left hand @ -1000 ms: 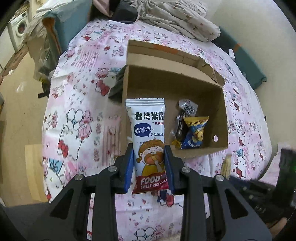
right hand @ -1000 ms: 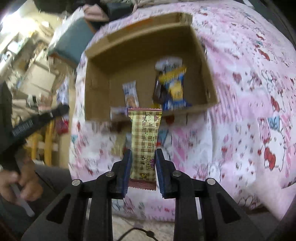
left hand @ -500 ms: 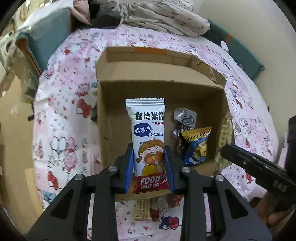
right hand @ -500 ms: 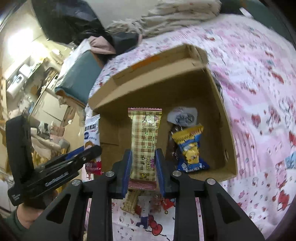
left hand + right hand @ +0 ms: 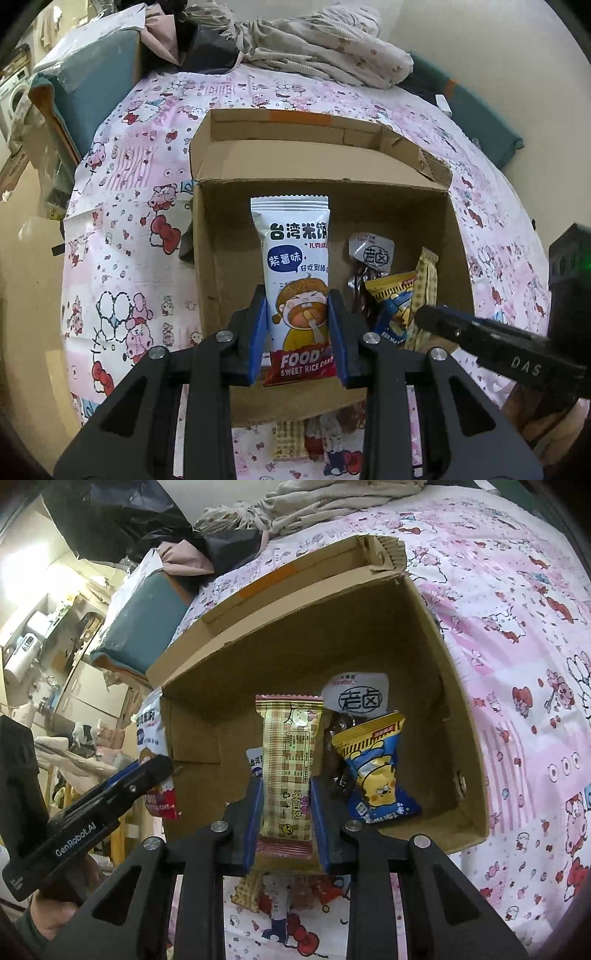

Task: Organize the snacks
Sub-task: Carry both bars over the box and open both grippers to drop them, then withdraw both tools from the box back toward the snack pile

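An open cardboard box (image 5: 229,266) (image 5: 461,709) lies on a pink cartoon-print bedspread. My left gripper (image 5: 297,328) is shut on a white sweet rice cake packet (image 5: 291,251), held upright over the box's left half. A beige plaid wafer packet (image 5: 290,760) stands upright in my right gripper (image 5: 286,812), which is shut on it above the box's middle. Inside the box lie a blue and yellow snack bag (image 5: 391,306) (image 5: 376,771) and a dark packet with a white label (image 5: 371,254) (image 5: 356,698). Each gripper shows at the edge of the other's view.
Two small snack packets (image 5: 290,435) (image 5: 251,886) lie on the bedspread (image 5: 122,221) just in front of the box. Crumpled bedding (image 5: 325,48) is piled at the bed's far end. A teal cushion (image 5: 92,77) sits at the far left, and a hand (image 5: 55,919) grips the left tool.
Both grippers have carried their packets forward from the bed's near side to over the box. The box now looks larger and nearer in both views. Their grips are unchanged.
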`<state>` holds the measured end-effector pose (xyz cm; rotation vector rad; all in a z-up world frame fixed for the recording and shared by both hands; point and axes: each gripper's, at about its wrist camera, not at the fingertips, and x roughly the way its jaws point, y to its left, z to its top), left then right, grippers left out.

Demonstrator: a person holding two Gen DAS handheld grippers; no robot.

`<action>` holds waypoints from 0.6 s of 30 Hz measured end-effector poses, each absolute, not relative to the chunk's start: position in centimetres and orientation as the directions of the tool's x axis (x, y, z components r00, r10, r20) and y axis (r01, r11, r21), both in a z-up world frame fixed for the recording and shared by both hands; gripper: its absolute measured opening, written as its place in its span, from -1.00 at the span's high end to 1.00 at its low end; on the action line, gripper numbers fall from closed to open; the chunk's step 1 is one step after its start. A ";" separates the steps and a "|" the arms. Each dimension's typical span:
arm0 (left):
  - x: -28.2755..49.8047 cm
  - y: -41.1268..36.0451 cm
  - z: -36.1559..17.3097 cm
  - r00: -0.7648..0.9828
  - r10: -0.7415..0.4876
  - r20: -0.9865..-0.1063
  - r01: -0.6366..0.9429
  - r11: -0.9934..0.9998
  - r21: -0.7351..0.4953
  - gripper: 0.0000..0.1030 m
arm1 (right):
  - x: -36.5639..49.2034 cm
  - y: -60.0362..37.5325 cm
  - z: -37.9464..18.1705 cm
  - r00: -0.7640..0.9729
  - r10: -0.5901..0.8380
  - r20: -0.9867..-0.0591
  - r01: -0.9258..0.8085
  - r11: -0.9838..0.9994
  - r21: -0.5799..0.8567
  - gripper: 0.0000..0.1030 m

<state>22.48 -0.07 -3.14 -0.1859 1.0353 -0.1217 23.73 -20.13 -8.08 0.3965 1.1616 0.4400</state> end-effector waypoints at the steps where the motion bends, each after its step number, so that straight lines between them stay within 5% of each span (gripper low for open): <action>1: 22.6 -0.1 -3.3 0.504 -0.187 -0.843 0.011 0.978 -0.210 0.48 | 23.8 -20.1 -8.1 0.330 0.527 -0.783 -0.123 0.847 0.517 0.47; 10: 22.2 -0.8 -3.2 0.509 -0.183 -0.841 0.042 0.981 -0.188 0.46 | 23.9 -20.8 -8.1 0.345 0.567 -0.748 -0.079 0.812 0.579 0.40; 12: 22.1 -0.7 -2.9 0.514 -0.191 -0.836 0.045 0.980 -0.196 0.31 | 23.9 -20.9 -7.9 0.353 0.566 -0.745 -0.078 0.812 0.579 0.25; 13: 22.1 -0.6 -2.8 0.516 -0.195 -0.834 0.046 0.979 -0.200 0.02 | 23.9 -21.0 -7.7 0.357 0.561 -0.747 -0.075 0.814 0.576 0.13; 14: 21.9 -0.6 -2.6 0.523 -0.191 -0.830 0.043 0.979 -0.198 -0.34 | 23.9 -21.0 -7.6 0.362 0.561 -0.745 -0.073 0.813 0.577 -0.22; 15: 21.8 -0.5 -2.4 0.532 -0.185 -0.826 0.038 0.980 -0.195 -0.49 | 23.8 -21.2 -7.4 0.374 0.559 -0.740 -0.069 0.813 0.579 -0.41; 18: 21.5 -0.3 -2.0 0.550 -0.184 -0.814 0.034 0.979 -0.199 -0.64 | 23.8 -21.4 -6.8 0.391 0.545 -0.742 -0.063 0.820 0.569 -0.43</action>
